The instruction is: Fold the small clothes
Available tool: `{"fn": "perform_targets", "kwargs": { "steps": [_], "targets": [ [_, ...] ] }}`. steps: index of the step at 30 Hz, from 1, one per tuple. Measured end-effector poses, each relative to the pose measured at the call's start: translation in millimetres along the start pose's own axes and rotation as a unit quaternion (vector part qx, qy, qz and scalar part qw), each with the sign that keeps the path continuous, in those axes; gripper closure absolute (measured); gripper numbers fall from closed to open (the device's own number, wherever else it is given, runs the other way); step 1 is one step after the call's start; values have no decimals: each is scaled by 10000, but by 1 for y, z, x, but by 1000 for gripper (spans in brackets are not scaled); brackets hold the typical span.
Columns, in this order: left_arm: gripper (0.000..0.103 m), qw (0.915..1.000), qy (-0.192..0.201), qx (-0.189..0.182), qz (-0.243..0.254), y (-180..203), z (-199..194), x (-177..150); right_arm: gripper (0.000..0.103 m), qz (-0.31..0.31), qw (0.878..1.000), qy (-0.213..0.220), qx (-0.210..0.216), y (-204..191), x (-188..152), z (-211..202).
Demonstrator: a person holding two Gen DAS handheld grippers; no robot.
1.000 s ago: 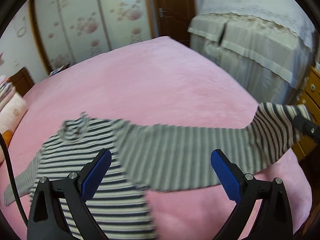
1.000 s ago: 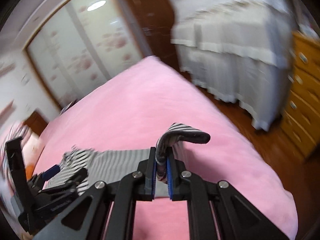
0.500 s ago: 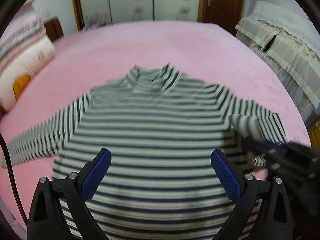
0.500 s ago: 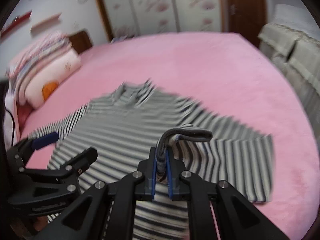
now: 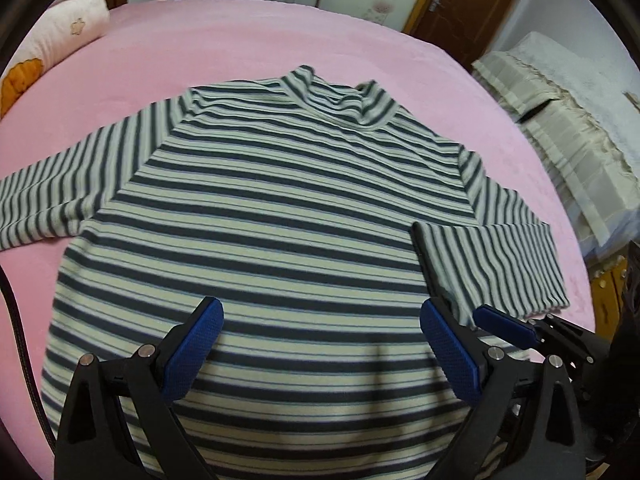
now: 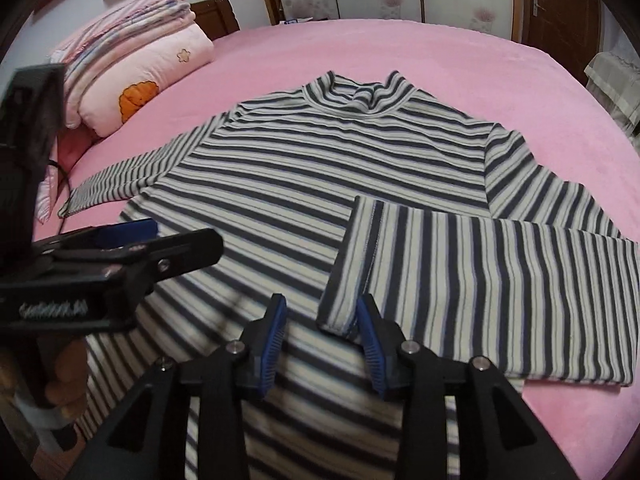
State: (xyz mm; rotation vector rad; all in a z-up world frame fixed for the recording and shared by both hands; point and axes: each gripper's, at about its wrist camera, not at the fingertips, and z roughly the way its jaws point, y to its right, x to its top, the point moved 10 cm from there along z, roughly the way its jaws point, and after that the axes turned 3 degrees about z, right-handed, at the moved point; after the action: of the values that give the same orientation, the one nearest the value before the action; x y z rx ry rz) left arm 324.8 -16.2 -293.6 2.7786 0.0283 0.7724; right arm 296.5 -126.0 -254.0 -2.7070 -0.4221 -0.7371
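Observation:
A striped long-sleeved top (image 5: 280, 200) (image 6: 300, 168) lies flat on the pink bed (image 5: 260, 40), collar at the far side. Its right sleeve (image 6: 480, 280) (image 5: 488, 264) is folded back across the body. My right gripper (image 6: 322, 308) hovers at the sleeve's cuff (image 6: 340, 300); its jaws are opening, and the cuff lies loose between the blue pads. My left gripper (image 5: 320, 312) is open wide just above the lower body of the top, holding nothing. The other sleeve (image 5: 48, 204) stretches out to the left.
Folded pink quilts and a pillow (image 6: 132, 60) are stacked at the bed's far left. A second bed with a beige cover (image 5: 560, 128) and a wooden drawer chest (image 5: 608, 292) stand to the right. A black cable (image 5: 16, 320) hangs at the left edge.
Both grippers swung in over the top and lower. The right one carried the sleeve across onto the body, then its jaws parted and let the cuff go.

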Motion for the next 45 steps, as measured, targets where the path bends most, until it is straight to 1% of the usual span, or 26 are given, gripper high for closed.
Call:
{"fn": "perform_targets", "kwargs": {
  "steps": [1,3,6,7,9,10,12,14,15,17,21,24,28,32,33,34,35,36,37,38,40,43,45],
  "targets": [
    [13,9999,-50,-135,25,4,1,-1,66,26,10000,60,-30,-1,3,-2],
    [19,9989,-168,-446,25,15,4,-1,66,126,9997,181,-99,5,-1,-14],
    [25,9936,-438,-1033,-99,33,14,-4,66,439,9981,392,-167,18,-9,-33],
    [27,9898,-598,-1272,-214,40,20,-5,66,586,9971,454,-197,23,-12,-39],
    [32,9834,-809,-1563,-445,48,29,-8,66,853,9944,560,-273,35,-17,-48],
    [35,9783,-932,-1742,-632,53,35,-8,66,1030,9923,629,-289,43,-21,-55],
    [36,9675,-1099,-2066,-962,62,43,-10,66,1298,9883,755,-269,53,-28,-66],
    [36,9581,-1205,-2283,-1239,67,51,-10,66,1463,9853,835,-290,62,-31,-72],
    [37,9529,-1264,-2389,-1372,71,55,-11,66,1535,9837,882,-309,66,-35,-77],
    [38,9466,-1326,-2510,-1527,75,61,-11,66,1600,9823,917,-345,73,-38,-80],
    [38,9386,-1330,-2693,-1699,85,70,-12,66,1707,9805,908,-338,81,-43,-81],
    [38,9292,-1306,-2903,-1876,92,78,-9,66,1731,9801,908,-347,84,-46,-79],
    [38,9236,-1280,-3031,-1970,101,91,-1,66,1751,9798,912,-329,87,-51,-78],
    [40,9217,-1216,-3112,-1974,106,98,7,66,1797,9788,918,-345,92,-56,-78],
    [46,9217,-1194,-3124,-1967,107,99,9,66,1829,9782,918,-358,95,-57,-78],
    [55,9225,-1178,-3117,-1950,108,101,11,66,1850,9778,918,-358,97,-58,-78],
    [61,9244,-1179,-3069,-1934,109,104,11,66,1883,9771,925,-354,99,-59,-78],
    [72,9263,-1185,-3018,-1921,108,105,11,66,1928,9761,933,-365,103,-60,-79],
    [90,9278,-1177,-2984,-1903,110,107,12,66,1953,9755,937,-382,105,-60,-79],
    [97,9281,-1194,-2985,-1876,111,108,11,66,1986,9746,949,-401,108,-61,-80],
    [97,9356,-1138,-2814,-1802,111,108,12,66,2036,9733,974,-427,114,-63,-82],
    [99,9536,-942,-2441,-1492,113,98,20,66,2060,9718,995,-566,123,-66,-85],
    [99,9646,-708,-2244,-1190,119,83,35,66,2046,9712,996,-703,131,-68,-88]
  ]
}}
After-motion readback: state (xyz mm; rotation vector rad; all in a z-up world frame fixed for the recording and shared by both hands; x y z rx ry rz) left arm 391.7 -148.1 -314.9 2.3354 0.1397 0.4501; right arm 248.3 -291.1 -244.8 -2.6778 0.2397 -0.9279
